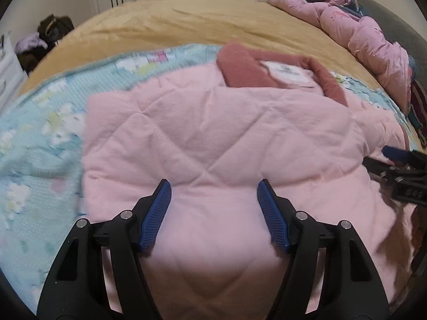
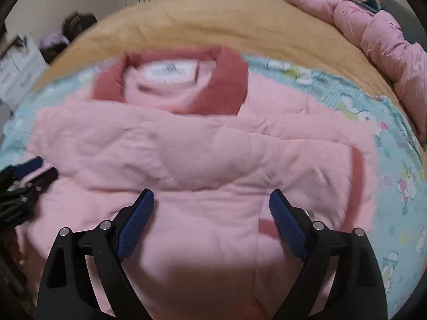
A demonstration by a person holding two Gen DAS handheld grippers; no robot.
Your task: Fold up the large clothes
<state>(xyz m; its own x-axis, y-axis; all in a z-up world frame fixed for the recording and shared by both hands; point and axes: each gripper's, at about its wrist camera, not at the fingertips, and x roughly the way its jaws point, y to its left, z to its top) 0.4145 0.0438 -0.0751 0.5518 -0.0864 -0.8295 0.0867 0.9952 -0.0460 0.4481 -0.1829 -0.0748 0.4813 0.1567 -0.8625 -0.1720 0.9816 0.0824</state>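
Observation:
A pale pink quilted jacket point(image 1: 200, 122) lies spread on the bed, its dark rose collar point(image 1: 240, 64) and white label at the far side. My left gripper point(image 1: 214, 182) hovers open over the jacket's near part, with only flat fabric under the blue pads. In the right wrist view the same jacket point(image 2: 186, 146) shows its collar point(image 2: 232, 80) and a rose cuff point(image 2: 357, 176) folded in at the right. My right gripper point(image 2: 212, 192) stands wide open above the fabric and grips nothing. Each gripper shows in the other's view: the right one point(image 1: 400, 170), the left one point(image 2: 26, 176).
The jacket rests on a light blue cartoon-print blanket point(image 1: 40, 133) over a tan bed cover point(image 1: 173, 24). A pink puffer coat point(image 1: 368, 40) lies bunched along the far right edge. White drawers point(image 1: 8, 74) and a dark bag point(image 1: 53, 26) stand off the bed's left.

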